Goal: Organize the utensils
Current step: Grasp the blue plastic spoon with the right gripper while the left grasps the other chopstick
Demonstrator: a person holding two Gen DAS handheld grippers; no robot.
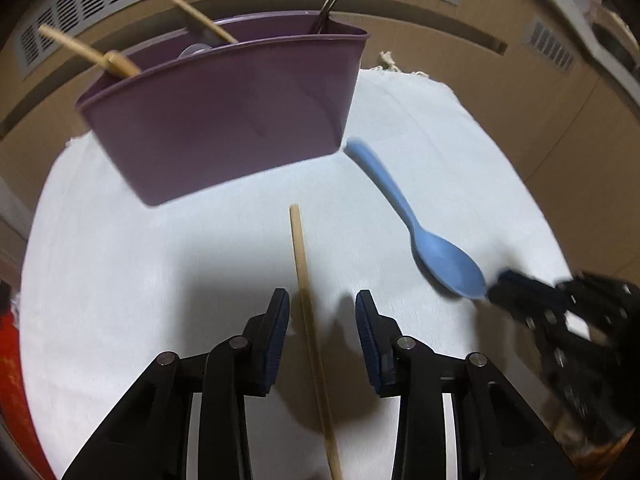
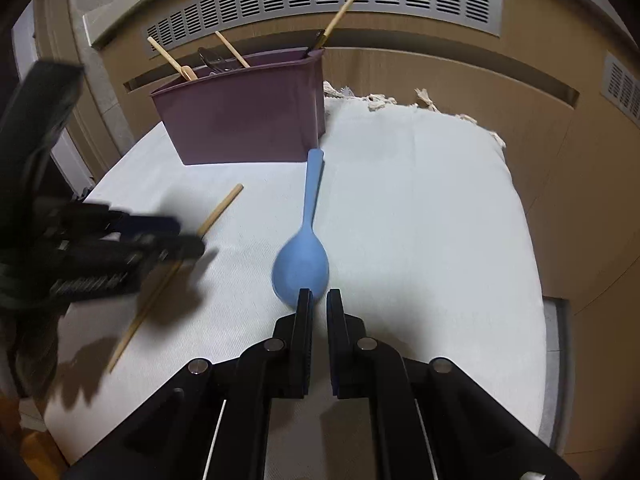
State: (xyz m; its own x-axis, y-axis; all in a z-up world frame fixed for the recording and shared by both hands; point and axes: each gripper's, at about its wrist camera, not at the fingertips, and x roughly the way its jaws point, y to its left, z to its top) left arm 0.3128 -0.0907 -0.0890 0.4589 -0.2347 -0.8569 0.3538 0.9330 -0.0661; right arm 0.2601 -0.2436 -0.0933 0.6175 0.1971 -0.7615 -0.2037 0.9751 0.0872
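- Fingers, left gripper (image 1: 322, 304): spread wide, holding nothing; a loose wooden chopstick (image 1: 310, 320) lies on the cloth between them, touching neither pad.
- Fingers, right gripper (image 2: 319, 300): nearly closed, a narrow gap left; tips sit at the bowl edge of the blue spoon (image 2: 302, 268); whether they pinch it cannot be told.
- Purple bin (image 1: 224, 120): stands at the far side of the cloth. Contents: wooden sticks (image 1: 200, 16) leaning out over the rim, a wooden-handled piece (image 1: 116, 62) at its left end, a dark-handled utensil (image 1: 326, 12) in its right corner, something pale and rounded inside.
- Blue spoon: lies on the cloth, handle tip near the bin's right corner, bowl toward the right gripper.
- Surface: white cloth (image 2: 420, 220) with a fringed far edge.
- Room: brown panelling and a grey slotted vent (image 2: 320, 0) behind.
- Hard to make out: each gripper is motion-blurred in the other's view; the chopstick's near end is cut off in the left wrist view.
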